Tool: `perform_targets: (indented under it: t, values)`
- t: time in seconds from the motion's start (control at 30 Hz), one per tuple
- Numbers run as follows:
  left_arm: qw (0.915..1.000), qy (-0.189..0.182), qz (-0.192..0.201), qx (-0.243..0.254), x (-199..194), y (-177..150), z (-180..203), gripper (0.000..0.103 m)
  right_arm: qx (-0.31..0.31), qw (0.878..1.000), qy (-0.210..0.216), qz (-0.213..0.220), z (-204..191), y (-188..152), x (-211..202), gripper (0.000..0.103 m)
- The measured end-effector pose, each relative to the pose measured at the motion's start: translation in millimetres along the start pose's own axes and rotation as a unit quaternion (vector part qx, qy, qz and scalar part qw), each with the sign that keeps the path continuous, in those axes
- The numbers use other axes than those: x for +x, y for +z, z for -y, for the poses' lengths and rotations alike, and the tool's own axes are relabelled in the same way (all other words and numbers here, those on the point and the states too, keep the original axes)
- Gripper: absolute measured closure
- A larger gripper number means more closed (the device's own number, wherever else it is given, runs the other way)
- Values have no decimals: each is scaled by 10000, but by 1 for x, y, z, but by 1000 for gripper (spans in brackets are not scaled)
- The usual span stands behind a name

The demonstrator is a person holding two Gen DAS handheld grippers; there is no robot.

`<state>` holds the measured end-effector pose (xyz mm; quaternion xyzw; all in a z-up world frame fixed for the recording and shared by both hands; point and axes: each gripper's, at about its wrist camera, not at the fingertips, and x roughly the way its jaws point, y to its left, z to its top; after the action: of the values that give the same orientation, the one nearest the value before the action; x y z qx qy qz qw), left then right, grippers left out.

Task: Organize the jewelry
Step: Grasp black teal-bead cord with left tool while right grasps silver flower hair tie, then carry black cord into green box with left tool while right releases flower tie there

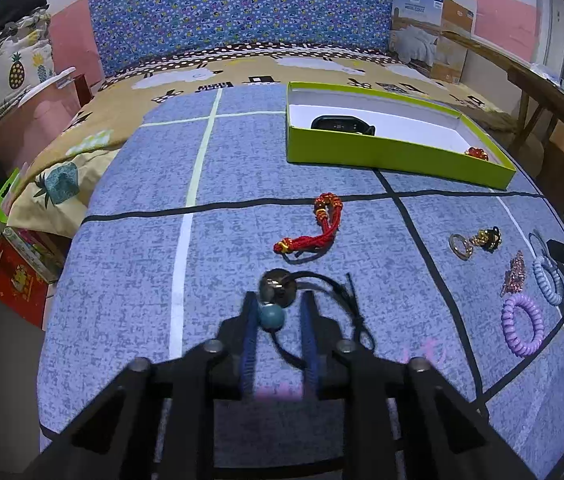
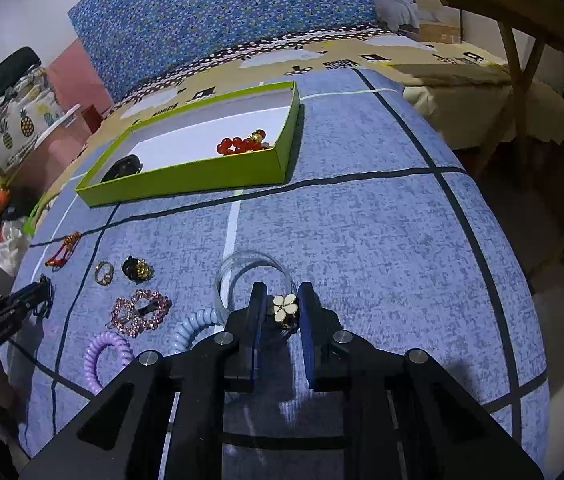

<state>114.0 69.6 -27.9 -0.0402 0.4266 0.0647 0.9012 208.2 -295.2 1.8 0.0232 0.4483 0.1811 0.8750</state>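
My left gripper [image 1: 279, 304] is around a black cord bracelet [image 1: 322, 292] with a teal bead [image 1: 270, 316] and a dark stone [image 1: 277, 286]; the jaws are apart and the bead touches the left pad. My right gripper [image 2: 284, 300] is shut on a clear bangle [image 2: 249, 268] with a white flower charm [image 2: 285, 308]. A green box [image 1: 382, 150] at the far side holds a black watch [image 1: 342, 124] and red beads [image 2: 239, 146]. A red braided bracelet [image 1: 314, 228] lies mid-table.
On the blue cloth lie a gold ring [image 2: 103, 272], a black-gold charm [image 2: 137, 268], a pink rhinestone clip [image 2: 139, 312], a purple coil tie [image 2: 101, 356] and a light-blue coil tie [image 2: 193, 328]. A wooden chair [image 2: 522, 40] stands at the right.
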Motion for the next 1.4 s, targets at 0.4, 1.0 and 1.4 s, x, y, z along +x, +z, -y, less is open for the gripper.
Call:
perform_targets:
  t: [0.4, 1.0, 1.4]
  values:
    - [9996, -179, 199, 126, -16, -6, 6, 89, -112, 9994, 89, 311, -6, -3, -21, 87]
    - [9952, -566, 780, 192, -62, -4, 18, 89, -199, 9947, 430, 911, -23, -2, -66, 87]
    - [9933, -715, 855, 299, -61, 12, 30, 89, -360, 9933, 535, 956, -32, 7, -66, 87]
